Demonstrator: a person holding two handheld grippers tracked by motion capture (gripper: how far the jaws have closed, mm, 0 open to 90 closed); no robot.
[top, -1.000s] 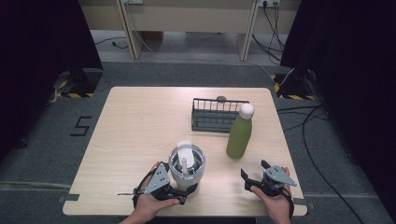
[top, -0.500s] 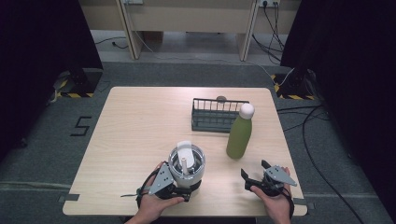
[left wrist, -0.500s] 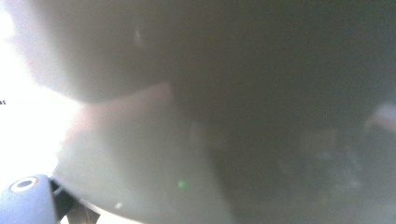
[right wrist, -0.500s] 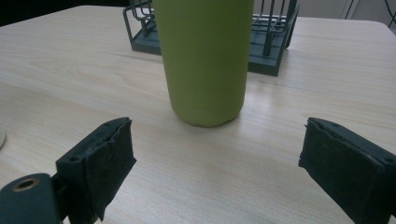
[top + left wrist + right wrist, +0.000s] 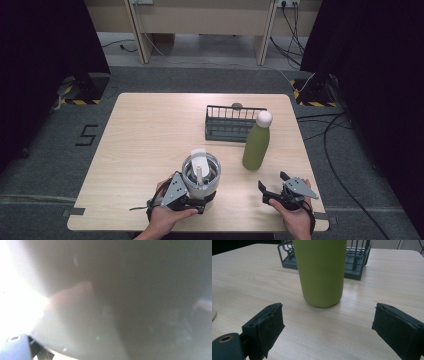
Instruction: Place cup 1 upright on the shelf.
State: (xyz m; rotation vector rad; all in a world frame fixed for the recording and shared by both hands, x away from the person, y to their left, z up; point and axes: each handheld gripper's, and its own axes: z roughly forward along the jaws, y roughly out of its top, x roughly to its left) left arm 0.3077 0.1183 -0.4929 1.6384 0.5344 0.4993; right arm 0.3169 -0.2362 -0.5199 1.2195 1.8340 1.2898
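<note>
Left gripper (image 5: 187,197) presses against a clear lidded tumbler (image 5: 201,172) near the table's (image 5: 150,135) front edge, grip unclear; right gripper (image 5: 280,189), jaws spread wide, rests at the front right corner, facing a green bottle (image 5: 256,145); behind stands a dark wire rack (image 5: 231,123); grey carpet (image 5: 45,160) surrounds the pale wood.

The setting is a lab-style recording station. A light wooden table (image 5: 150,130) stands on grey carpet, flanked by black curtains (image 5: 45,60). Hazard-striped tape (image 5: 75,101), a floor marking "5" (image 5: 87,135), loose cables (image 5: 330,130) and wall sockets (image 5: 286,3) indicate an instrumented test area.
</note>
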